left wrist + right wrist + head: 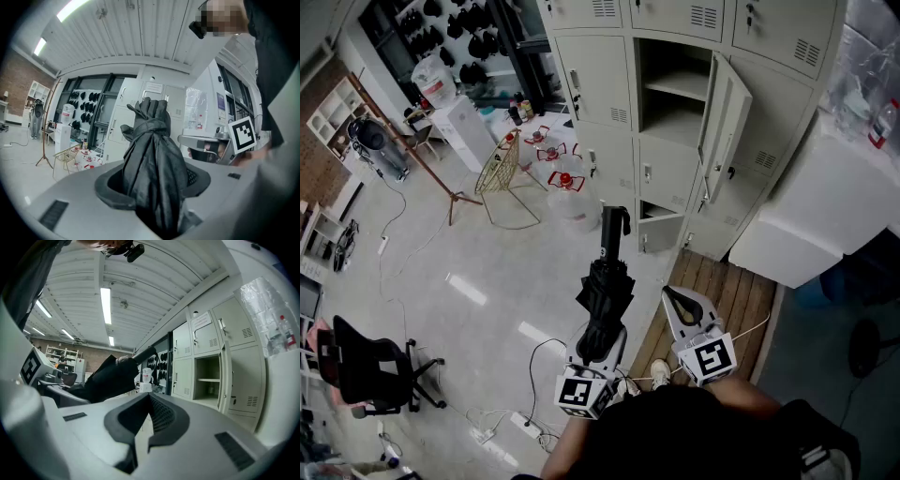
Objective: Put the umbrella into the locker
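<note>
Black folded umbrella [604, 281] stands at centre frame, clamped in my left gripper [598, 345]. My right gripper [678, 298], just right of it, is closed, empty. Open locker [675, 89] sits upper centre.

light: bright, ceiling strip lights [106, 305] | floor [469, 291] glare | gripper views: fisheye, dark corners

Gold wire chair [501, 174] on grey floor [478, 281], clear water jugs with red caps [566, 184] just beside it. White dispenser [461, 131] behind the chair, wooden stand [441, 183] near it. Black office chair [367, 367] lower left. White power strip [525, 424] with cables at bottom. Wooden planks [727, 291] lower right, big white box [811, 225] beside them. Plastic-wrapped bottles [874, 94] top right. Ceiling strip light [106, 298] lit.
</note>
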A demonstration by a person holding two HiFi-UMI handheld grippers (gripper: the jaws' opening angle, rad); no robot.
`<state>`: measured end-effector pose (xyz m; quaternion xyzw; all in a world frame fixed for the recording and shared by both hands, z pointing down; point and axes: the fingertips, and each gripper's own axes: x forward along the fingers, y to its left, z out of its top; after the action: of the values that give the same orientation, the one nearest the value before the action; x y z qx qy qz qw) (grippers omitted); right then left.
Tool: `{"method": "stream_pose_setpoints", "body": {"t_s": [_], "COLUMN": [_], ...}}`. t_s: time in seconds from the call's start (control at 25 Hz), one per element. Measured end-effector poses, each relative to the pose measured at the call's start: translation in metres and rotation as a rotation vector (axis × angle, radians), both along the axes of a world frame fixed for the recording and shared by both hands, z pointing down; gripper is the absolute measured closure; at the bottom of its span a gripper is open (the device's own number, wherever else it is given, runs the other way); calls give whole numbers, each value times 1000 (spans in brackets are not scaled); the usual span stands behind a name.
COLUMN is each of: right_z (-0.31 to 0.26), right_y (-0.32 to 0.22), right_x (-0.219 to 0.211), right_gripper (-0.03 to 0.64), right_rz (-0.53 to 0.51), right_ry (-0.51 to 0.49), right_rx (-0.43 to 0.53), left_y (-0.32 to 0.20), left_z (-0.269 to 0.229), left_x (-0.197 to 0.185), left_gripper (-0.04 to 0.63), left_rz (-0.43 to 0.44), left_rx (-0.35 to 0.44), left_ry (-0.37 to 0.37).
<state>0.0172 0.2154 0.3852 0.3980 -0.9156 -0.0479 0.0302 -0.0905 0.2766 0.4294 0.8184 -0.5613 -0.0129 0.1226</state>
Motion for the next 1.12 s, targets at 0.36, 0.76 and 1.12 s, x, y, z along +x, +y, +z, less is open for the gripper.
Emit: {"method": "stream_pose_setpoints", "body": {"t_s": [0.36,0.76,1.12], "right_z": [-1,-2,6], "right_y": [5,23,16], "right_x": [-3,-14,-6], "right_gripper": [620,618,618], "right_rz": [19,28,73], "right_ry": [24,-38,-52], "right_rx": [6,15,-5], "left_y": [2,9,-7], "left_z": [-1,3,4], "left_x": [-5,-22,-19], "left_gripper": [362,362,360], "left_rz": [2,27,59], "left_rx": [-3,3,-3], "left_ry": [6,31,42]}}
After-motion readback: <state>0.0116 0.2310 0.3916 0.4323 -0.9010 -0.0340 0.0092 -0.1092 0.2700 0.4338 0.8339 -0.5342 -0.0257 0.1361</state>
